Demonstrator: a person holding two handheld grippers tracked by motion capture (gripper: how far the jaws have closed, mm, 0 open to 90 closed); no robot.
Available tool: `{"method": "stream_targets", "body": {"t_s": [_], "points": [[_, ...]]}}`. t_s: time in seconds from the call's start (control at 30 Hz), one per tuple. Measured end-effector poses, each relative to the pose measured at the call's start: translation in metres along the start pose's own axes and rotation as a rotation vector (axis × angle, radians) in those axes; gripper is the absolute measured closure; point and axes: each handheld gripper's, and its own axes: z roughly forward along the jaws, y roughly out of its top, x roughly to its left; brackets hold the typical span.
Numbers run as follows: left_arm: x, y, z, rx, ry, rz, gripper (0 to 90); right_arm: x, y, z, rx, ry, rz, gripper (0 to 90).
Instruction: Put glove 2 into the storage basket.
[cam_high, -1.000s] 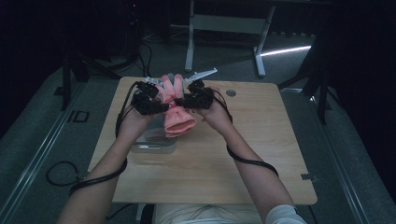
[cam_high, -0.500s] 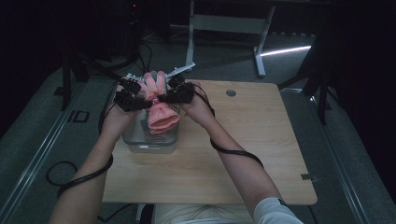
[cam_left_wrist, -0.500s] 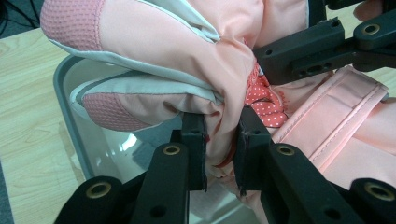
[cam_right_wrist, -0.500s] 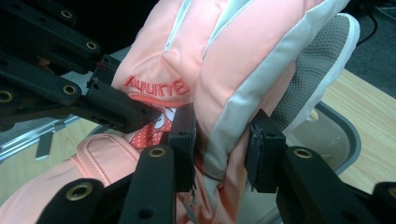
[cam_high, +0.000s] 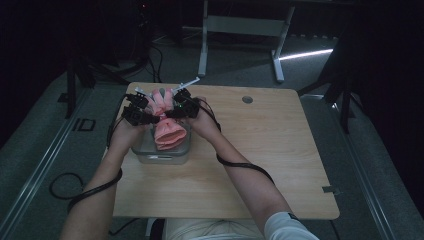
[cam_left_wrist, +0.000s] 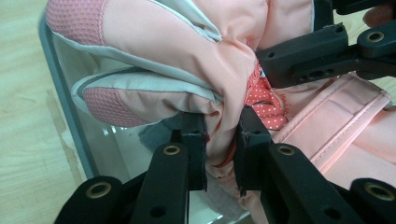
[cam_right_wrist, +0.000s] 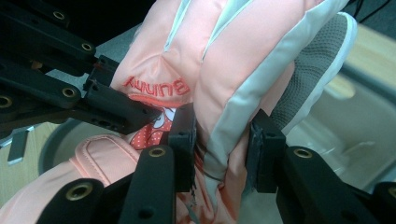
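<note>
Left gripper (cam_left_wrist: 219, 140): jaws narrowed onto a bunched fold of the pink glove (cam_left_wrist: 187, 60), fabric pinched between them. Right gripper (cam_right_wrist: 219, 140): jaws clamped on the glove's grey-edged side panel, near the base of its fingers. In the high view the two grippers (cam_high: 137, 112) (cam_high: 182, 107) face each other with the glove (cam_high: 167, 127) suspended between them, directly above a clear plastic container (cam_high: 150, 152).

Surface: light wooden table (cam_high: 280, 150) with rounded corners and a round grommet (cam_high: 247, 99) near its far edge. The container sits at the table's left side. Surroundings dim; grey carpeted floor, a white-framed stand (cam_high: 240, 30) beyond the table, cables on the floor.

Glove: padded, salmon pink with pale grey piping, dotted textured grip patches, a red spotted patch and red embroidered lettering on the back.

Orientation: long axis runs roughly away from the person; fingers point toward the far edge, open cuff hangs toward the person, over the container
</note>
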Motion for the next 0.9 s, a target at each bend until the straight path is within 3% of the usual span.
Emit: {"method": "stream_targets", "body": {"t_s": [0.37, 0.47, 0.57, 0.7, 0.9], "points": [[0.013, -0.019, 0.031, 0.054, -0.05, -0.047, 76.1, -0.012, -0.022, 0.03, 0.065, 0.035, 0.04, 64.7], [0.013, -0.021, 0.035, 0.05, -0.033, -0.049, 74.1, -0.016, -0.025, 0.034, 0.081, 0.047, 0.052, 62.0], [0.011, -0.021, 0.038, 0.043, 0.008, -0.049, 69.4, -0.017, -0.025, 0.038, 0.093, 0.021, 0.046, 59.6], [0.016, -0.022, 0.039, 0.029, 0.02, -0.082, 57.6, -0.019, -0.022, 0.041, 0.114, 0.003, 0.059, 55.4], [0.02, -0.024, 0.037, -0.001, 0.039, -0.095, 48.9, -0.021, -0.017, 0.043, 0.125, -0.004, 0.082, 47.8]]}}
